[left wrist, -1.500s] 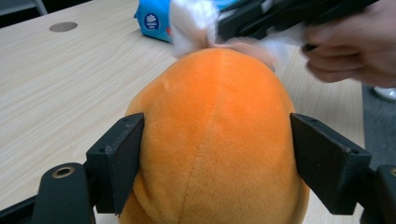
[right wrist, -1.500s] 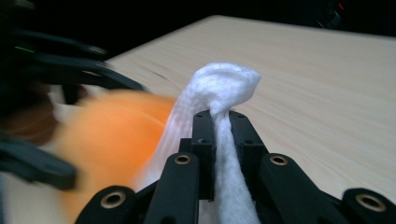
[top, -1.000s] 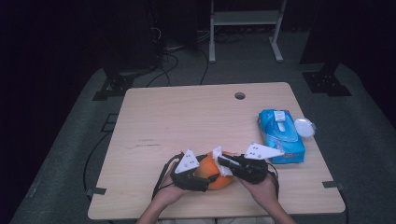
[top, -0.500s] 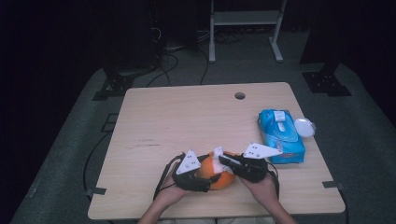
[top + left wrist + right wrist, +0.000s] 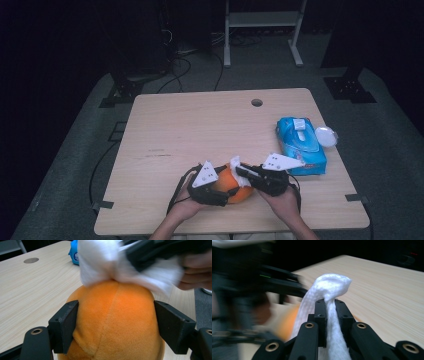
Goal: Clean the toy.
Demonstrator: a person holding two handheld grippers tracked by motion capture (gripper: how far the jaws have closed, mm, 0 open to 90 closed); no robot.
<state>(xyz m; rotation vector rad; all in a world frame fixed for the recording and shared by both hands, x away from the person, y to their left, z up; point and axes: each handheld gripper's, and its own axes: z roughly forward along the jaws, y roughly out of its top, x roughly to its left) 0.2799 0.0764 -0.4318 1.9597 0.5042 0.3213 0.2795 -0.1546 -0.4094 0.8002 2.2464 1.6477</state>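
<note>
Near table edge, both forearms in from below. Left gripper (image 5: 227, 186) lies level, jaws clamped on either side of the orange plush ball (image 5: 112, 320), which sits on the table (image 5: 200, 130). Right gripper (image 5: 331, 305) angled inward, jaws pinching a white wipe (image 5: 332, 287) against the ball's top.

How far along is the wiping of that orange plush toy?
Done: a white wipe is out of the blue wipe pack and pinched in the right gripper. In hand: the left gripper clamps the orange plush toy while the wipe rubs its top. Left: probably the lower sides; how clean it is I can't tell.
</note>
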